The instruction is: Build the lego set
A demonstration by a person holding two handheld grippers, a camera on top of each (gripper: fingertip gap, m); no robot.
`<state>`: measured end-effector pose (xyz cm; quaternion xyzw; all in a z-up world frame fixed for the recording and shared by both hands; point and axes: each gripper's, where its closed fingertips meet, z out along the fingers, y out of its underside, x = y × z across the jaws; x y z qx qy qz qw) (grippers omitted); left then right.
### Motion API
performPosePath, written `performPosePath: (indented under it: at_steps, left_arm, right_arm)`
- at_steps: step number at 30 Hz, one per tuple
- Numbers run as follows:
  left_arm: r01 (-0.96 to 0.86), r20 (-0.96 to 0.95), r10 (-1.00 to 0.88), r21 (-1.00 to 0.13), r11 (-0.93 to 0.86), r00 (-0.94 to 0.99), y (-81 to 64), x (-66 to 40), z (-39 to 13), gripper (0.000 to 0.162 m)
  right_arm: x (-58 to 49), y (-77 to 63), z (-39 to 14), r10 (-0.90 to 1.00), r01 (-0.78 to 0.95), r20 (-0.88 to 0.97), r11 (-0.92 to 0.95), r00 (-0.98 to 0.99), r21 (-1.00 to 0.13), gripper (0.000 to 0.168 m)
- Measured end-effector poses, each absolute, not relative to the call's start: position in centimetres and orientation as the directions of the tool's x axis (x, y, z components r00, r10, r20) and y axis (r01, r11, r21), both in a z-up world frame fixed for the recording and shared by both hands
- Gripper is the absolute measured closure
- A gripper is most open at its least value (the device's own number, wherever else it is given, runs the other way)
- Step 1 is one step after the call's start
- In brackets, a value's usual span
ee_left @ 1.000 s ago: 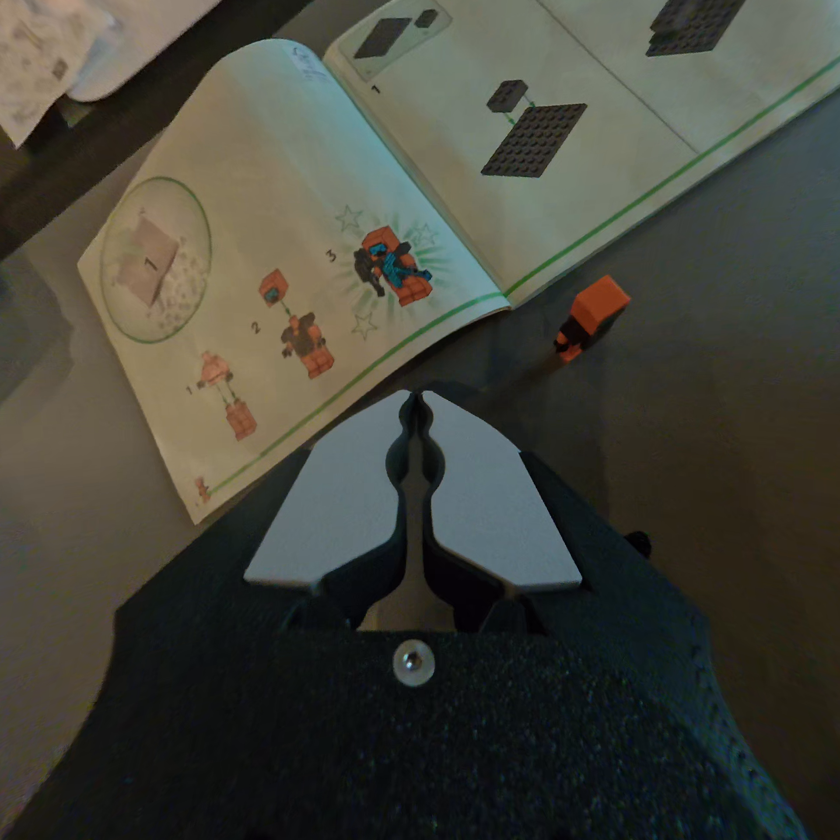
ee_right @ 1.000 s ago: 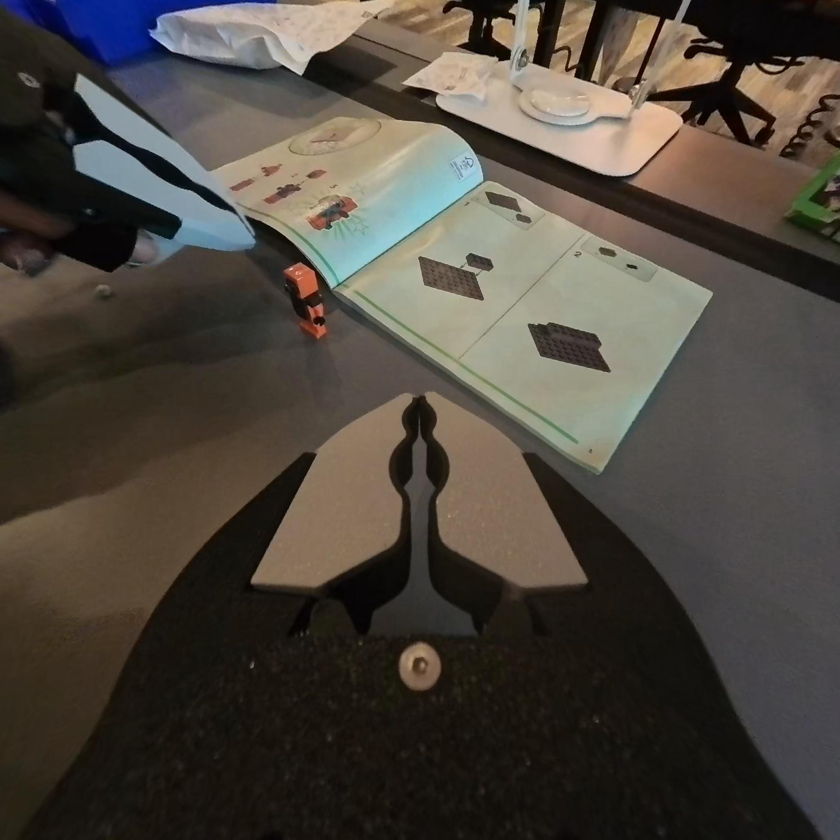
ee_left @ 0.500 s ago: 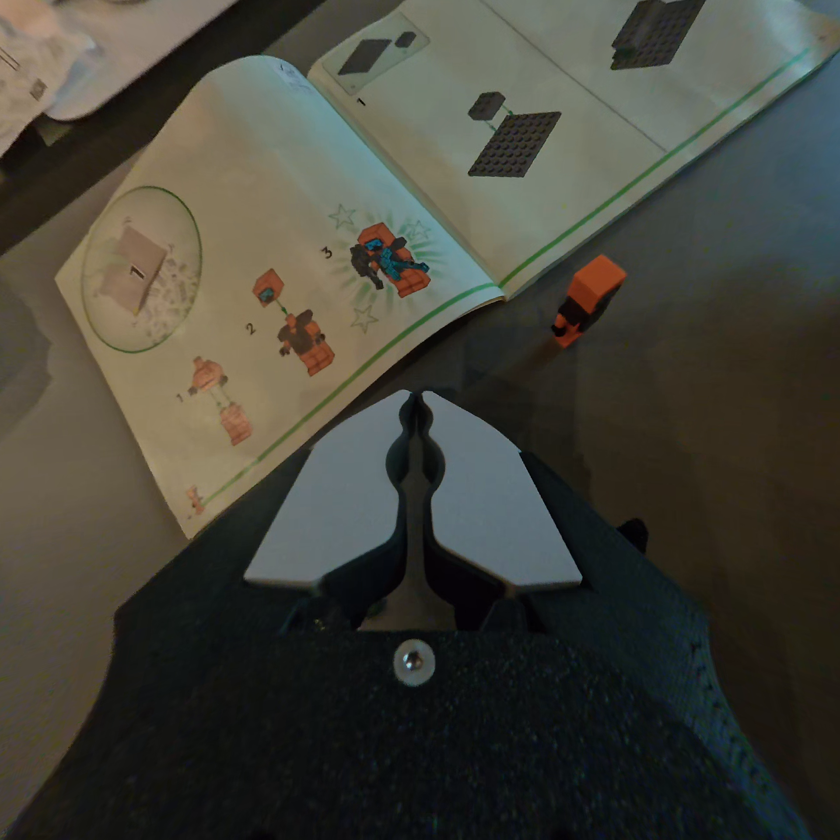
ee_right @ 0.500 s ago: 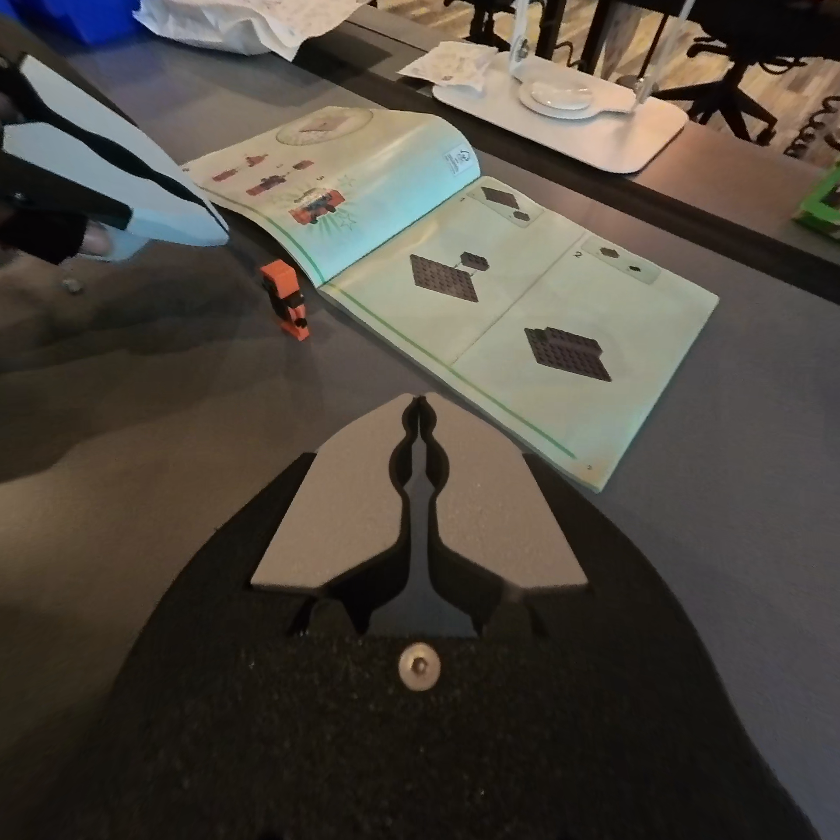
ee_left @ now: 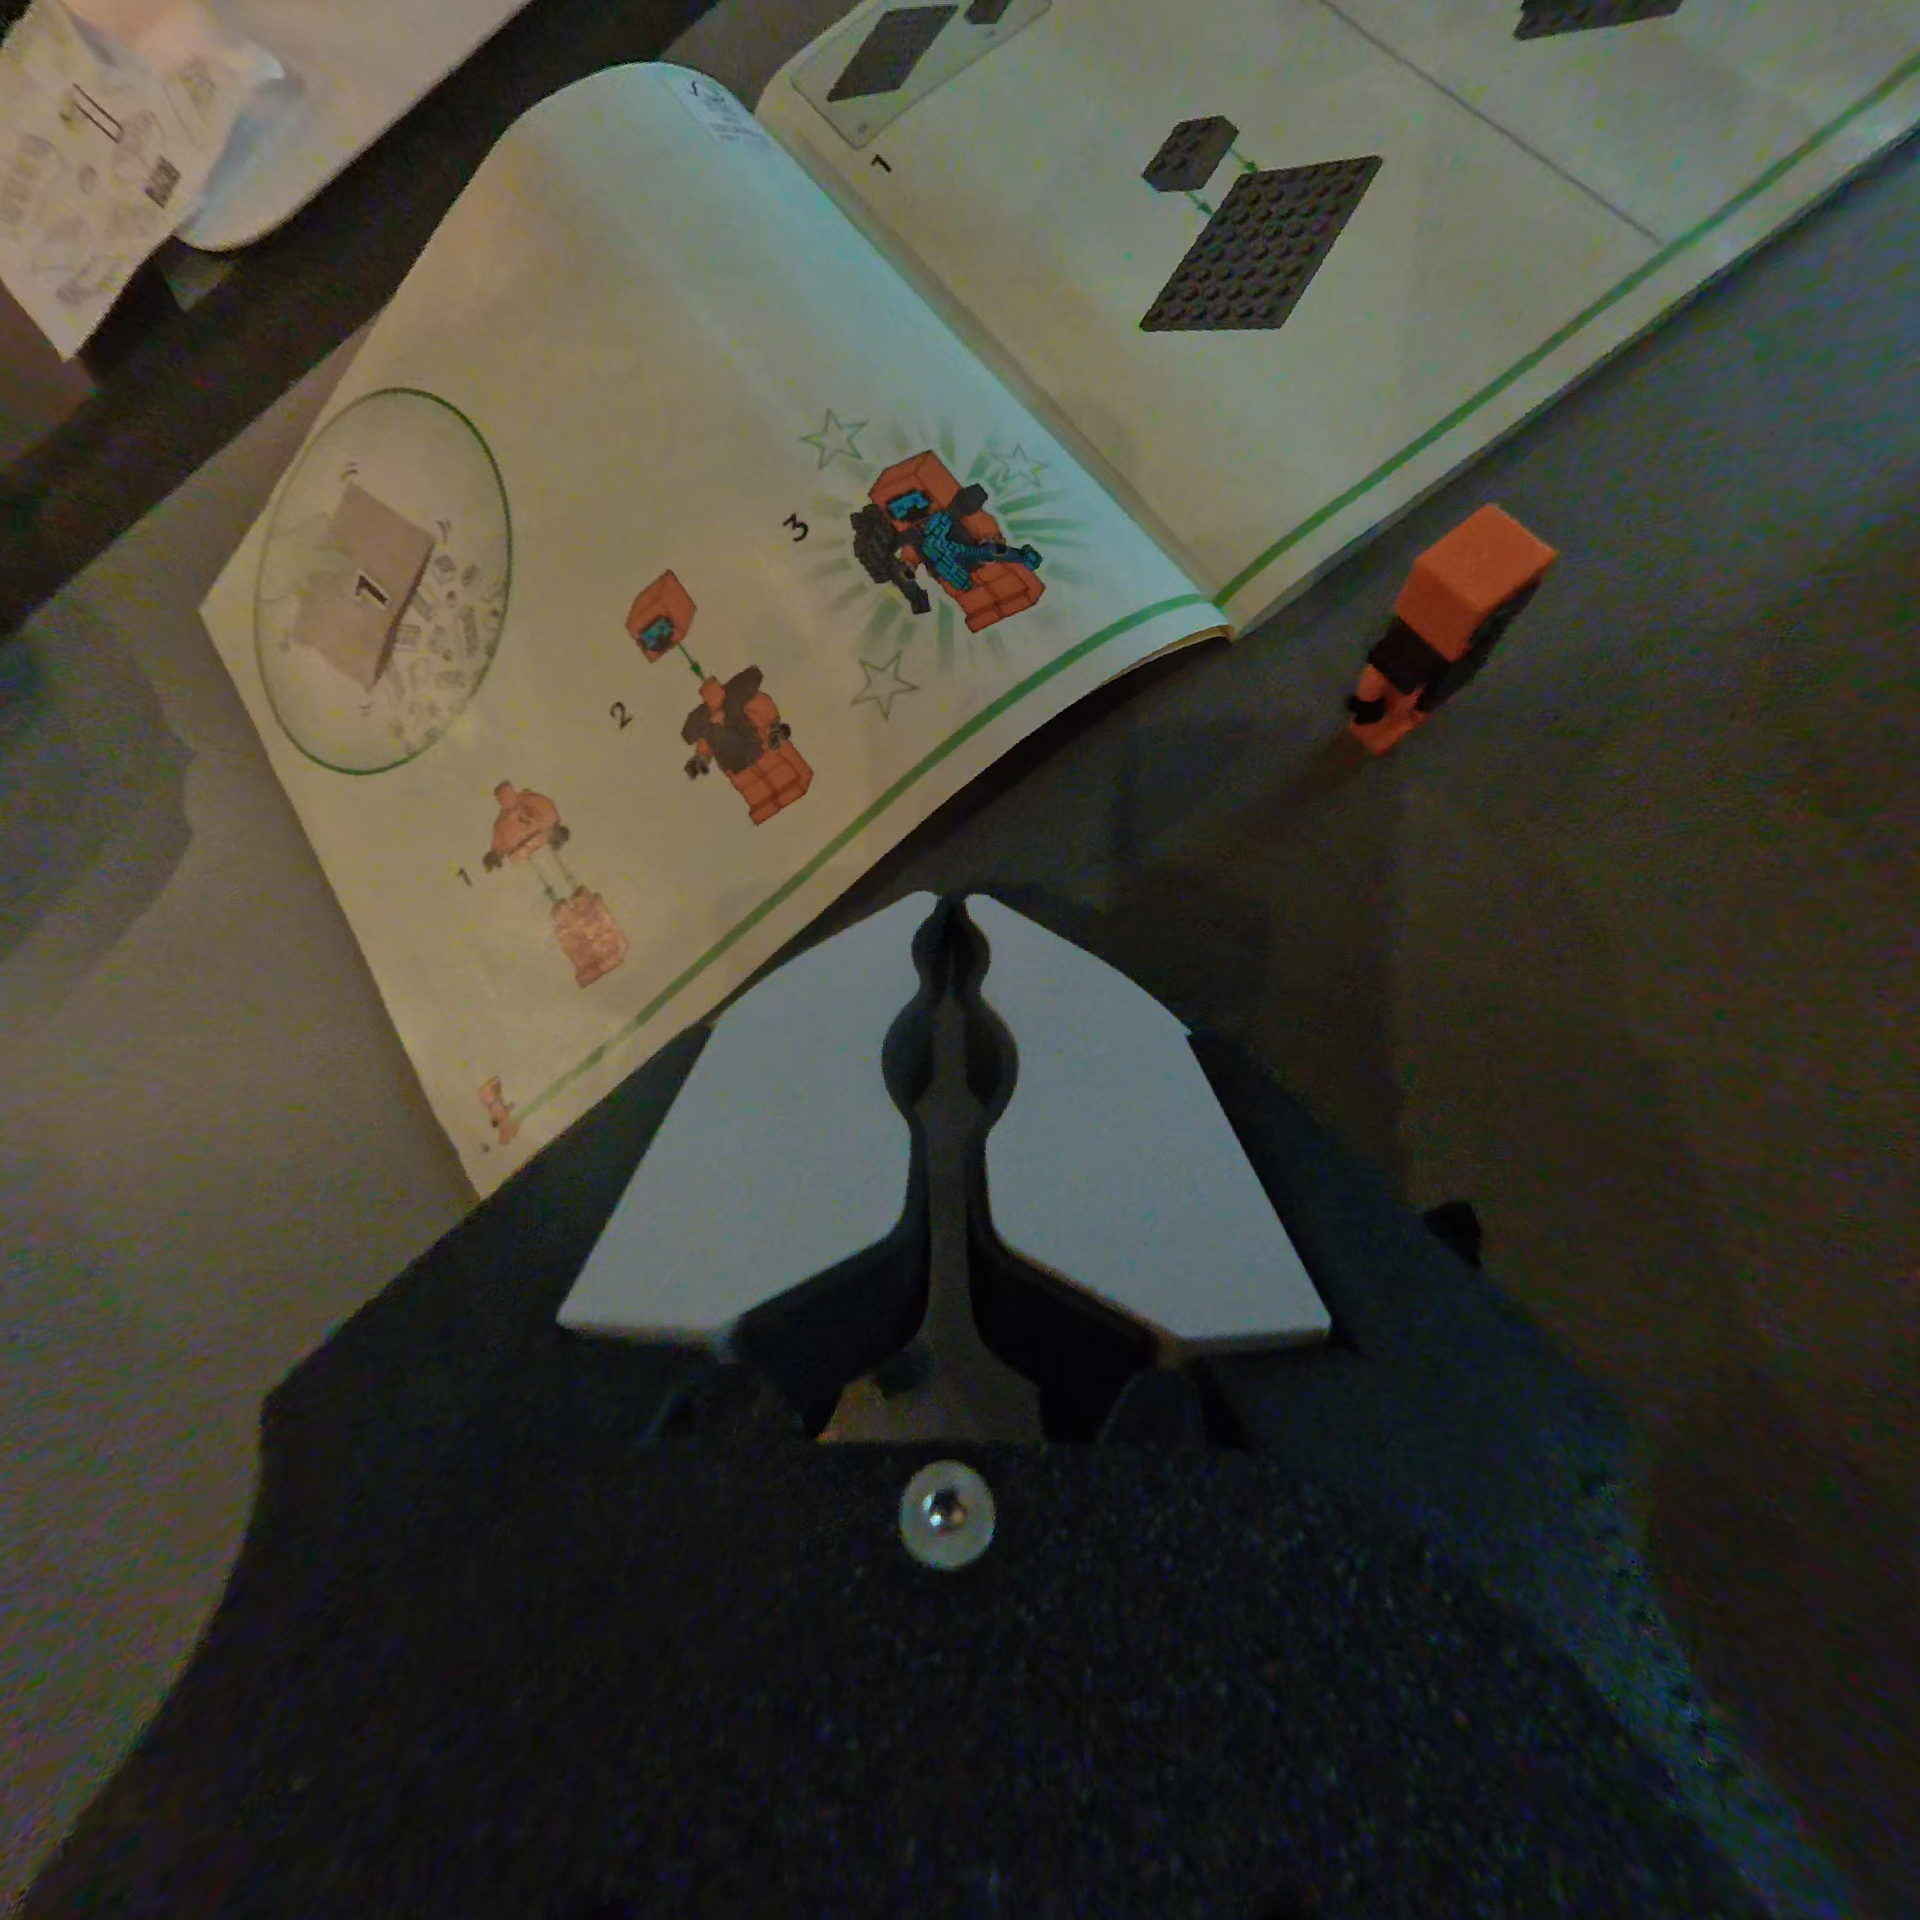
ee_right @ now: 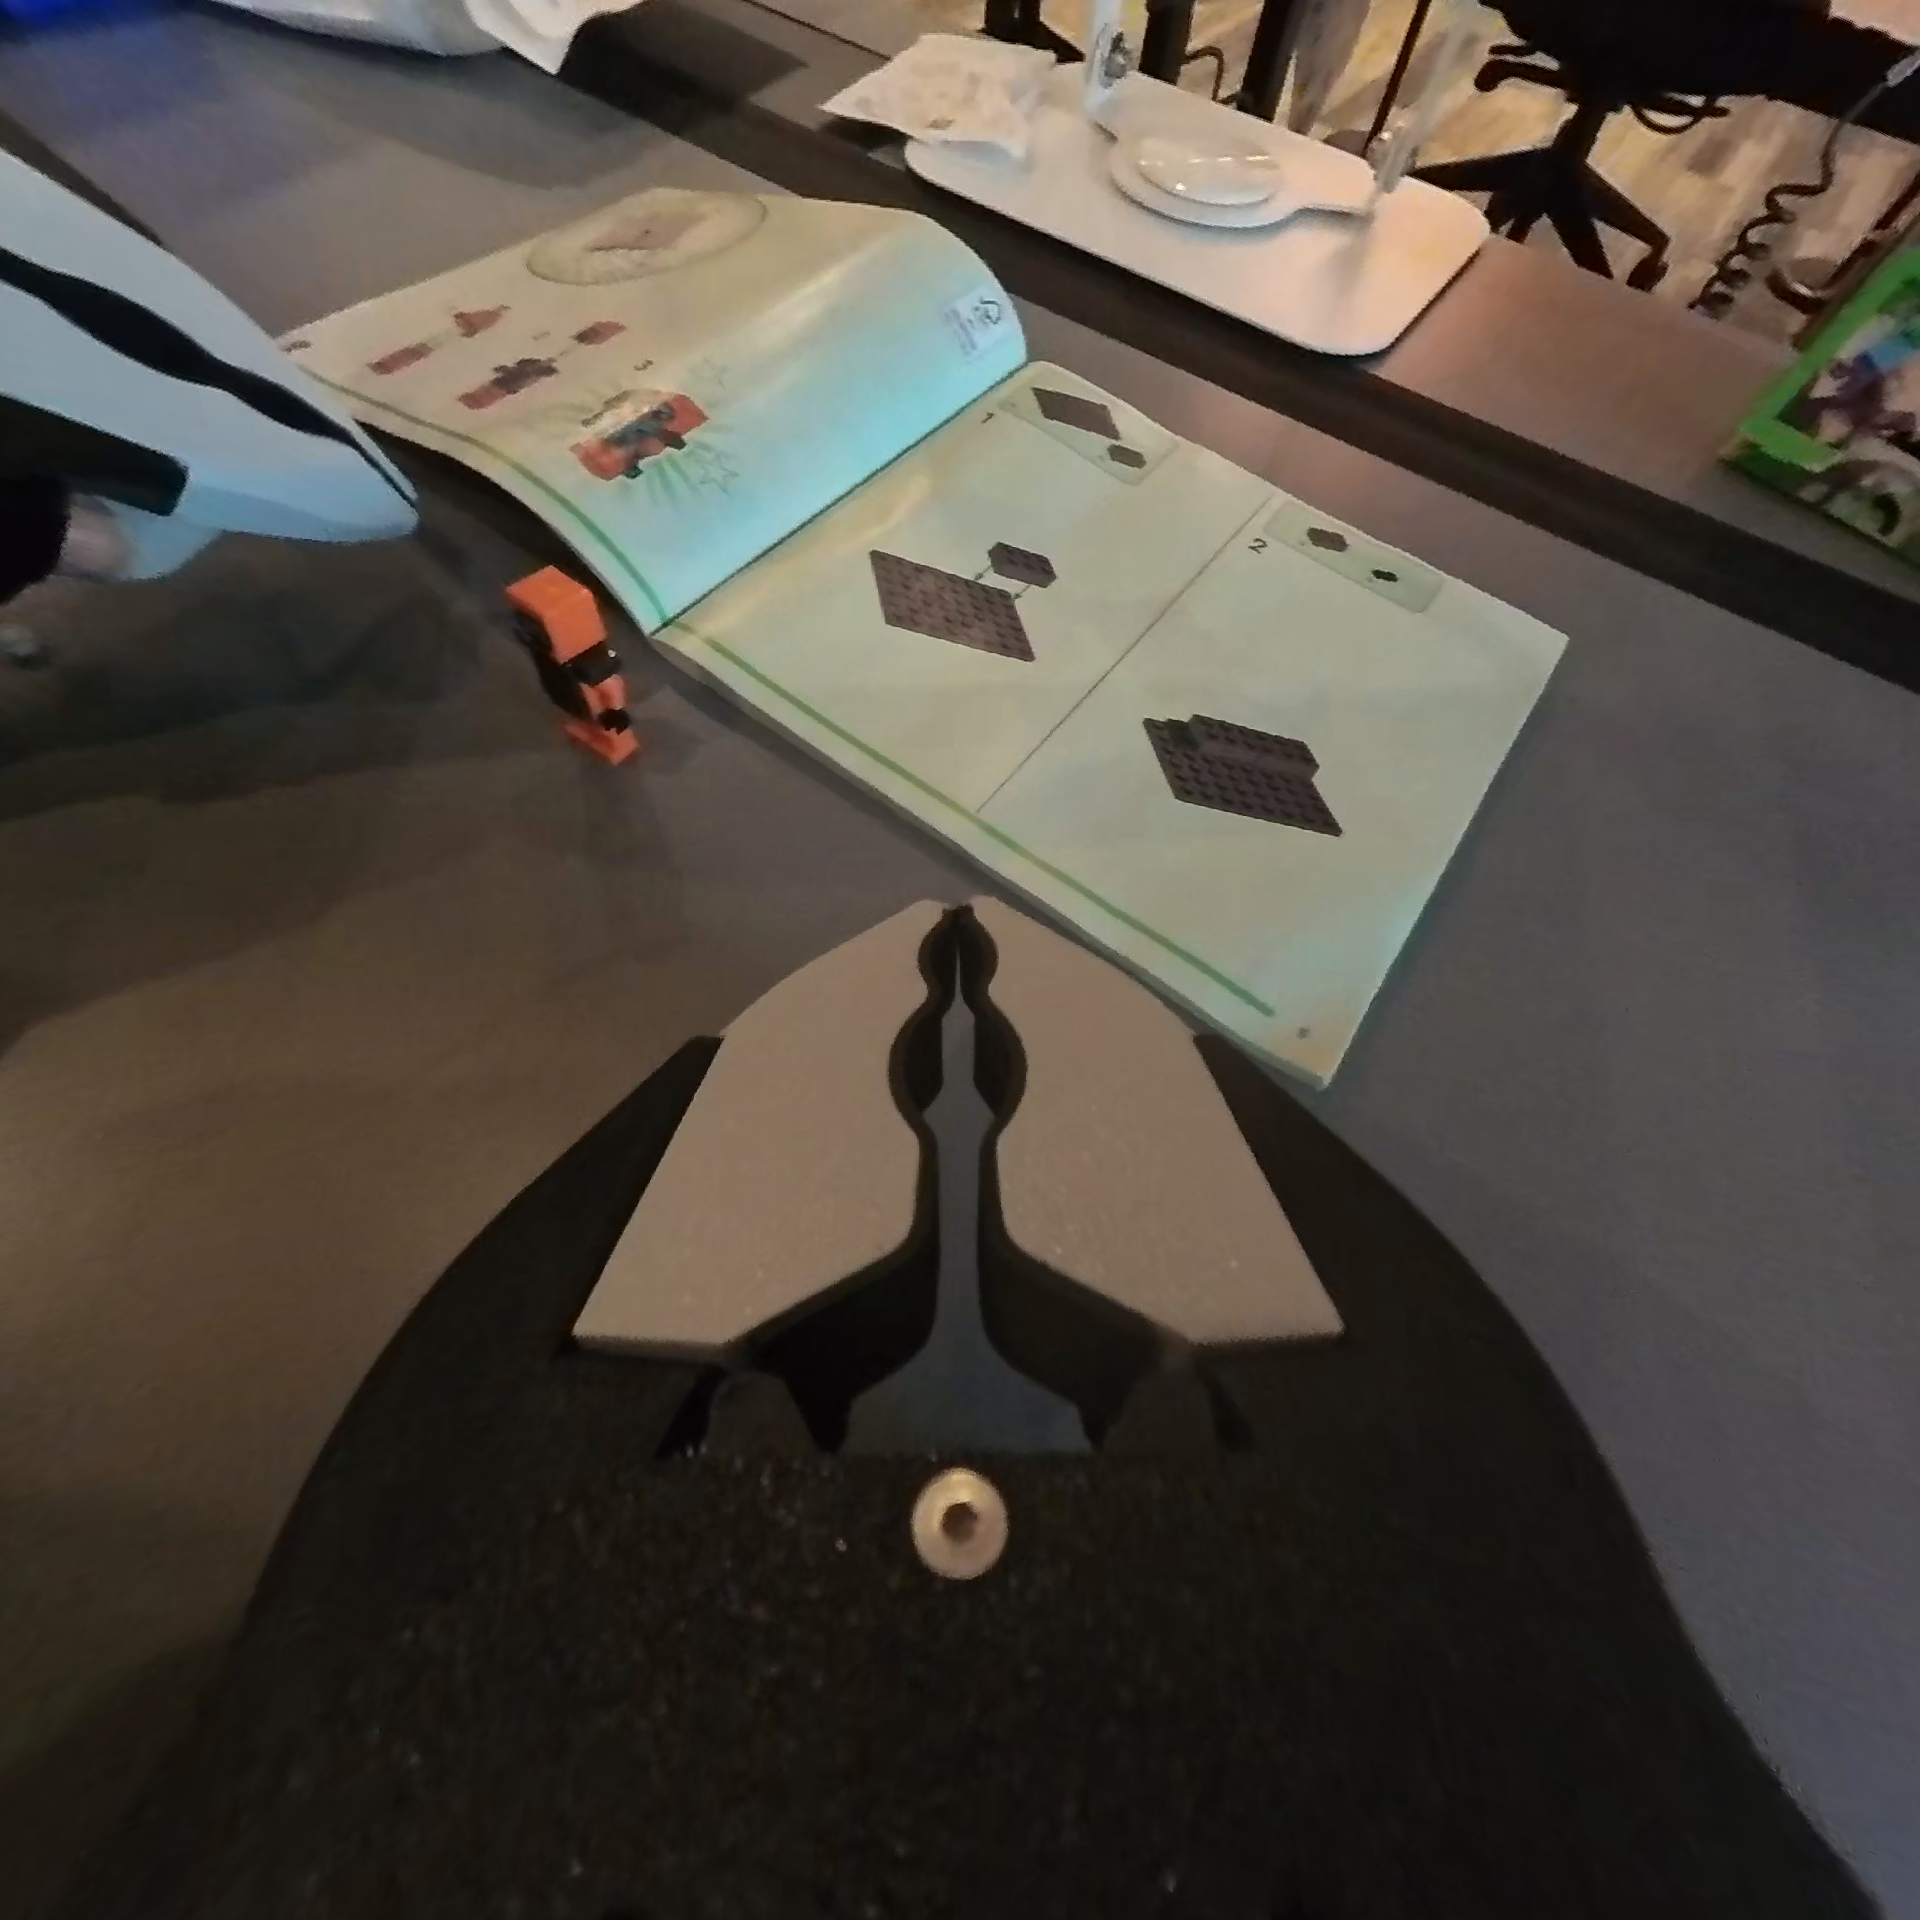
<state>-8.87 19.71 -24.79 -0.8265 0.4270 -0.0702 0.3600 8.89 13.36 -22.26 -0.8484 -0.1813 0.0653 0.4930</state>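
Note:
A small orange and black lego figure (ee_left: 1439,634) stands upright on the grey table, just below the spine of an open instruction booklet (ee_left: 727,436). It also shows in the right wrist view (ee_right: 584,665) beside the booklet (ee_right: 1039,644). My left gripper (ee_left: 951,912) is shut and empty, hovering over the booklet's lower edge, left of the figure. It shows at the left edge of the right wrist view (ee_right: 395,520). My right gripper (ee_right: 958,914) is shut and empty, above the table near the booklet's front edge.
A white tray (ee_right: 1247,239) with a plate stands on the far table strip. A green box (ee_right: 1860,436) sits at the right edge. A white plastic bag (ee_left: 114,166) lies at the far left. Office chairs stand beyond the table. The grippers' ends are close to 20 cm from one another.
Both grippers have drifted slightly, so the booklet and figure shift in view. The left gripper moved farther toward the left edge of the right wrist view. Both stay shut.

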Motion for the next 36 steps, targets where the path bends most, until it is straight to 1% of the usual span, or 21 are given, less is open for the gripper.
performPosePath:
  at_steps: [9, 14, 22, 36]
  left_arm:
    - [-0.661, -0.176, -0.774, -0.653, -0.37, 0.608, 19.2, -8.5, -24.9, 0.161]
    - [-0.673, -0.18, -0.769, -0.629, -0.389, 0.613, 19.1, -8.6, -25.4, 0.161]
    - [-0.66, -0.167, -0.765, -0.638, -0.398, 0.623, 19.1, -8.5, -25.2, 0.162]
    - [-0.664, -0.179, -0.755, -0.629, -0.404, 0.63, 19.1, -9.0, -25.0, 0.162]
  right_arm:
    - [8.1, 12.8, -22.0, 0.431, 0.274, 0.076, -0.42, 0.899, -0.865, 0.168]
    - [8.4, 12.8, -22.1, 0.416, 0.271, 0.076, -0.432, 0.906, -0.86, 0.168]
    - [8.7, 12.9, -22.3, 0.395, 0.258, 0.07, -0.448, 0.916, -0.856, 0.168]
    - [7.0, 12.6, -22.6, 0.431, 0.326, 0.113, -0.462, 0.895, -0.825, 0.168]
